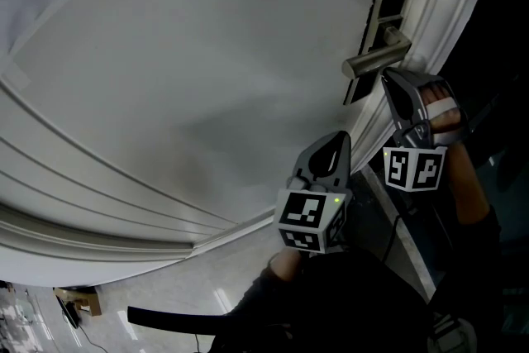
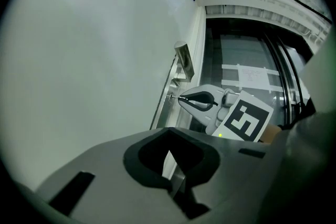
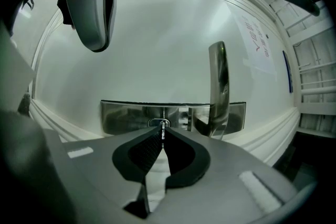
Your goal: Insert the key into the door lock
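Note:
On the white door (image 1: 190, 78), a steel lock plate (image 3: 126, 115) carries a lever handle (image 3: 218, 86) and a round keyhole (image 3: 157, 123). My right gripper (image 3: 161, 132) is shut on a small metal key (image 3: 163, 127). The key's tip sits at the keyhole, to the left of the handle. From the head view, the right gripper (image 1: 388, 80) is just below the handle (image 1: 376, 59). My left gripper (image 1: 337, 138) hangs lower, close to the door, shut and holding nothing. In the left gripper view, the key (image 2: 172, 97) points from the right gripper (image 2: 202, 101) into the plate.
The door has raised mouldings (image 1: 99, 202) along its lower part and a stepped frame edge (image 1: 450, 4) beside the lock. A paper notice (image 3: 257, 42) is stuck on the door. The left gripper (image 3: 97, 2) hangs above the lock plate in the right gripper view.

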Motion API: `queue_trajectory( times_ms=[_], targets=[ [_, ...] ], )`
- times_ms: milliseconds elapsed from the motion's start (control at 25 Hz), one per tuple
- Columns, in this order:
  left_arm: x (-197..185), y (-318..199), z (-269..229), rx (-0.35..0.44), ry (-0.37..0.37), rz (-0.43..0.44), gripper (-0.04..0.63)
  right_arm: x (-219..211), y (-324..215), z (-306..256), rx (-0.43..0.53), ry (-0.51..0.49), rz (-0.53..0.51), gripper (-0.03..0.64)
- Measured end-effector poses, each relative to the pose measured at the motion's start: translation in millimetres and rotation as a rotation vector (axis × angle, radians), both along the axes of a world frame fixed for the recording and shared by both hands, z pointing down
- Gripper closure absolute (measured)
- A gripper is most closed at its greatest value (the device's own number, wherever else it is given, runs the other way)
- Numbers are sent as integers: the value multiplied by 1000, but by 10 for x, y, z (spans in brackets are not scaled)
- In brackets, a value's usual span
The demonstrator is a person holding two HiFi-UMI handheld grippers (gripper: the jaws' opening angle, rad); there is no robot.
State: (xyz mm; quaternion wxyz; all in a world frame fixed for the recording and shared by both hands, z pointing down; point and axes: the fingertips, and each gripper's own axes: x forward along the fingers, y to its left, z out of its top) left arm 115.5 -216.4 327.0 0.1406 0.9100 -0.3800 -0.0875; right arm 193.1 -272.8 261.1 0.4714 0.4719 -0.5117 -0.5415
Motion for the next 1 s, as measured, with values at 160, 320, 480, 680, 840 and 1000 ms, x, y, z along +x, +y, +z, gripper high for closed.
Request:
queue_trajectory(
  times_ms=[160,320,480,680,840,1000],
  targets=[
    [10,6,12,-3,-3,5,595,3,1,2,-2,-1,2,604],
    [14,10,15,-4,-2,10,595,7,-3,2,-3,-2,5,604],
    [11,18,5,-2,1,11,595,1,-3,1,-2,1,5,604],
    [16,25,-6,1,3,12,595,1,-6,2,0,9,6,604],
    [8,25,-13,3,5,12,595,-2,-11,2,-1,8,8,604],
    [3,19,-16,3,5,12,595,-2,-10,1,-1,7,8,604]
  ],
)
